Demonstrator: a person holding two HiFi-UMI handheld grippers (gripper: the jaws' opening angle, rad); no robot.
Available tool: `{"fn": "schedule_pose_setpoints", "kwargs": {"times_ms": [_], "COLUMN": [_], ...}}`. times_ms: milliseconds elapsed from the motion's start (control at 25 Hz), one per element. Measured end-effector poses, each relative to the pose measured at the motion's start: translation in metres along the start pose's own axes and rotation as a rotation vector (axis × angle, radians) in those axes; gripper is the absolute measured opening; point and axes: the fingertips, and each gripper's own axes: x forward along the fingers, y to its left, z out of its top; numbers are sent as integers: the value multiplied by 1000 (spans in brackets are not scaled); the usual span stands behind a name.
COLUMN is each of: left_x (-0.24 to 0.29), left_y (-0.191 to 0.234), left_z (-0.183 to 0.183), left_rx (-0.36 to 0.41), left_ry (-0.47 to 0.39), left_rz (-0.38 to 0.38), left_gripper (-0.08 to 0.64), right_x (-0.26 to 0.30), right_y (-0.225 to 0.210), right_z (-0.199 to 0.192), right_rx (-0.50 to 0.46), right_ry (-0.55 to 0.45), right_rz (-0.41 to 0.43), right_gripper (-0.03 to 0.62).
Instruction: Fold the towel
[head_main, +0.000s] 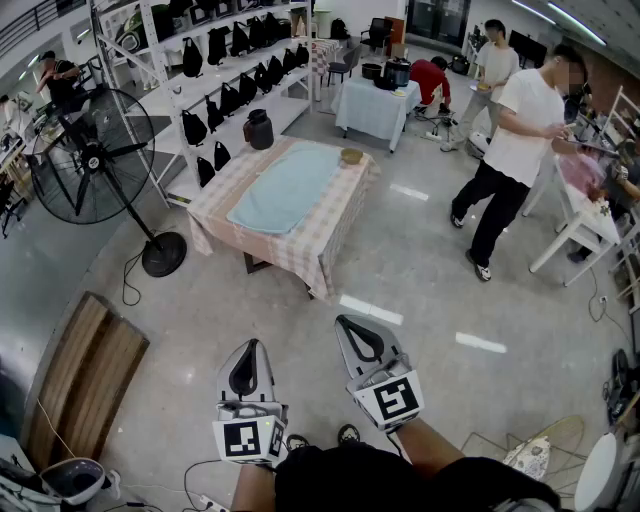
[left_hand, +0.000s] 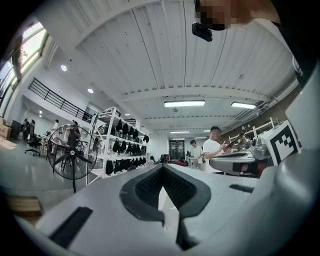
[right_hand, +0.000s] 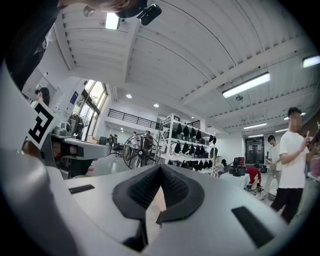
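Note:
A light blue towel (head_main: 288, 186) lies spread flat on a low table with a pink checked cloth (head_main: 327, 243), far ahead of me in the head view. My left gripper (head_main: 251, 345) and my right gripper (head_main: 346, 322) are held level over the floor, well short of the table. Both are shut with nothing between their jaws. In the left gripper view the closed left gripper (left_hand: 162, 167) points toward the shelves. The closed right gripper (right_hand: 160, 168) in its own view points the same way. The towel is hidden in both gripper views.
A standing fan (head_main: 93, 156) is left of the table, with white shelves of black bags (head_main: 232, 60) behind it. A small bowl (head_main: 351, 156) sits at the table's far corner and a dark jug (head_main: 259, 129) beside it. A person in a white shirt (head_main: 515, 150) walks at right. Wooden boards (head_main: 80, 375) lie at lower left.

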Motion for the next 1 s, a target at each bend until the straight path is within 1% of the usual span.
{"fn": "schedule_pose_setpoints", "kwargs": {"times_ms": [120, 280, 320, 360, 400, 440, 480, 560, 760, 880, 1000], "left_x": [-4, -9, -10, -11, -12, -13, -13, -14, -20, -23, -25], "left_y": [-2, 0, 3, 6, 11, 18, 25, 40, 76, 100, 119], "left_z": [-9, -25, -30, -35, -40, -45, -49, -55, -63, -68, -64], "left_rx": [-13, -52, -70, -89, -104, -112, -116, -125, -138, -140, -135], "left_ry": [10, 53, 63, 72, 81, 90, 99, 110, 112, 102, 83], "left_rz": [-7, -43, -53, -58, -59, -58, -59, -59, -59, -79, -90], "left_gripper": [3, 3, 52, 154, 231, 255, 267, 279, 291, 293, 293], "right_x": [-5, -6, -5, -5, -4, -3, -1, 3, 15, 27, 38], "right_y": [8, 24, 29, 33, 36, 38, 40, 44, 55, 67, 78], "right_z": [-16, -21, -23, -25, -27, -30, -33, -38, -35, -38, -37], "right_rx": [23, 72, 79, 84, 88, 88, 87, 83, 65, 36, 21], "right_ry": [48, 45, 46, 48, 51, 55, 60, 75, 88, 111, 116], "right_rz": [22, 64, 81, 95, 101, 101, 97, 87, 55, 28, 7], "right_gripper": [3, 9, 27, 70, 129, 197, 232, 269, 328, 339, 339]}}
